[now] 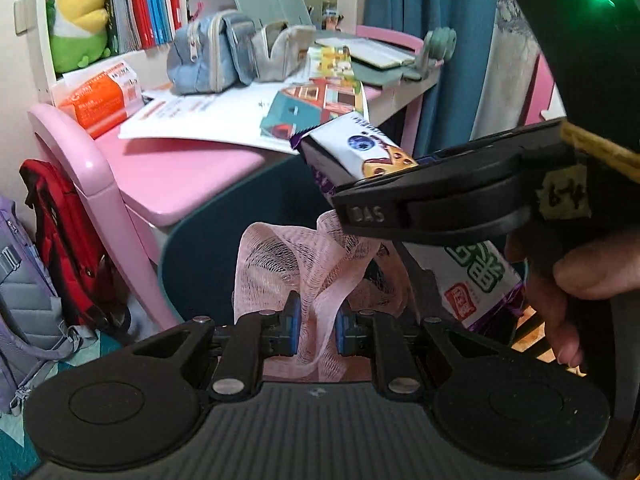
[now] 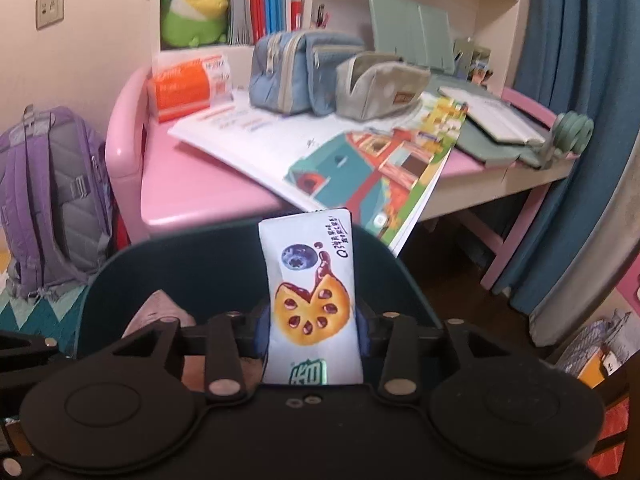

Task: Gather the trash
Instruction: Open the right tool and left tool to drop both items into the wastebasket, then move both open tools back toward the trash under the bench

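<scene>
The right gripper squeezes the snack wrapper; the left gripper pinches the pink net, which might slip loose

pink desk | open picture book | blue pouch | purple backpack

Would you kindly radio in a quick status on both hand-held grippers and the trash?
Left hand-held gripper shut on pink mesh bag. Right hand-held gripper shut on snack wrapper, above dark chair back. Nothing in the way.
</scene>
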